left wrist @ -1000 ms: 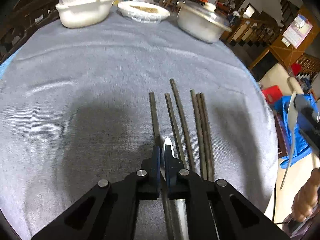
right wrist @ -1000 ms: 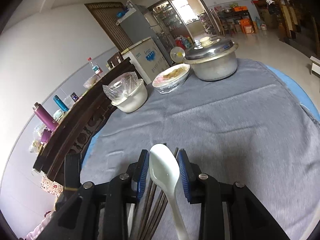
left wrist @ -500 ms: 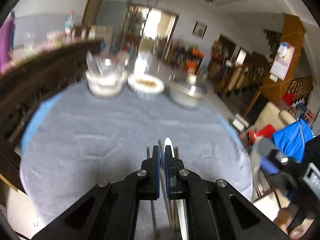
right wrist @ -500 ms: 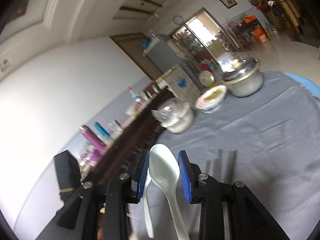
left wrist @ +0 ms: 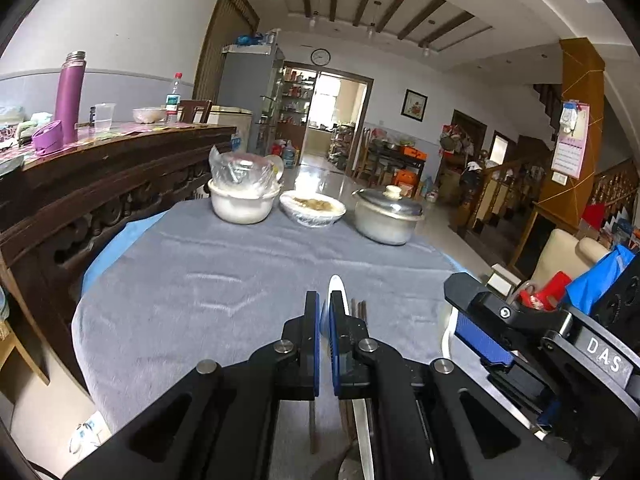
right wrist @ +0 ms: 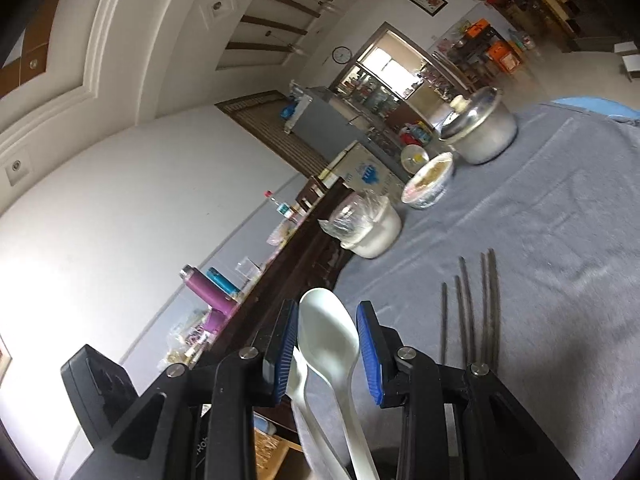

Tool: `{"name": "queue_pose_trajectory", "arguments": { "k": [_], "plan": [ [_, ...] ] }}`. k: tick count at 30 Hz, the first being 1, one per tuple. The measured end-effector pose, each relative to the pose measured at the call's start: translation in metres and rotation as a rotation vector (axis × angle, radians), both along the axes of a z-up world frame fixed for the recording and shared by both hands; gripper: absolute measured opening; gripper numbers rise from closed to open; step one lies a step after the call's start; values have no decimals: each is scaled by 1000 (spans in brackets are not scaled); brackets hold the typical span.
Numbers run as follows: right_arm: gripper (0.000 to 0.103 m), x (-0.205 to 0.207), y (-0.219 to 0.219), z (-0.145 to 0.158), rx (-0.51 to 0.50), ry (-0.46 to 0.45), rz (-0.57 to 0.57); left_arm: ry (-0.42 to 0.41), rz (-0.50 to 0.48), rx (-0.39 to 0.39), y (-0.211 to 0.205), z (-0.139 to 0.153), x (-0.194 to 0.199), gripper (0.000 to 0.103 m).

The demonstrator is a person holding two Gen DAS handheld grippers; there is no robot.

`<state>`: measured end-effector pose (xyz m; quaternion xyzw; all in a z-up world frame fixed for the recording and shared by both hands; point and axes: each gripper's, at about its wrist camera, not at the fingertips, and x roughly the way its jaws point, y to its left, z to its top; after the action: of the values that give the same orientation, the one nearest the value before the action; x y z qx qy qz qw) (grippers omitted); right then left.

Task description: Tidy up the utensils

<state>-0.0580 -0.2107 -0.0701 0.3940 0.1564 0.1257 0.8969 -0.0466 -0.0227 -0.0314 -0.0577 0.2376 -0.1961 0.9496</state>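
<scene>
Above the grey-clothed desk (left wrist: 224,280), both grippers are lifted clear and each carries a white spoon. The left gripper (left wrist: 325,344) has its jaws pressed together on a thin white spoon handle (left wrist: 335,289) held edge-on, its tip poking out just past the blue pads; a thin grip like this suits a flat handle and keeps it from swivelling. The right gripper (right wrist: 328,354) holds the other white spoon (right wrist: 327,332) with its bowl facing the camera between partly spread jaws, the blue pads sitting against the bowl's two sides. In the right wrist view a second white handle shows just left of that spoon, probably the left gripper's. My reading is that the two spoons are being brought together to be laid as a set.

On the cloth near the grippers the dark chopsticks (right wrist: 472,304) lie roughly parallel in a loose row, two of them touching; they look already sorted, so the spoons likely belong beside them.

At the far edge stand three containers: a white bowl (left wrist: 242,204) covered with crumpled clear plastic, its contents hidden; a shallow dish (left wrist: 313,210) under film holding something brownish; and a metal pot (left wrist: 386,220) with its lid on, contents unseen
</scene>
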Motion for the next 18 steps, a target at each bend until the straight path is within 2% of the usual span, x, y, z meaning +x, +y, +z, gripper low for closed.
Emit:
{"name": "queue_pose_trajectory", "arguments": {
  "k": [6, 18],
  "plan": [
    [33, -16, 5, -11, -101, 37, -22, -28, -3, 51, 0, -8, -21, 4],
    [33, -49, 10, -8, -198, 50, -28, -6, -12, 61, 17, -10, -47, 5]
  ]
}}
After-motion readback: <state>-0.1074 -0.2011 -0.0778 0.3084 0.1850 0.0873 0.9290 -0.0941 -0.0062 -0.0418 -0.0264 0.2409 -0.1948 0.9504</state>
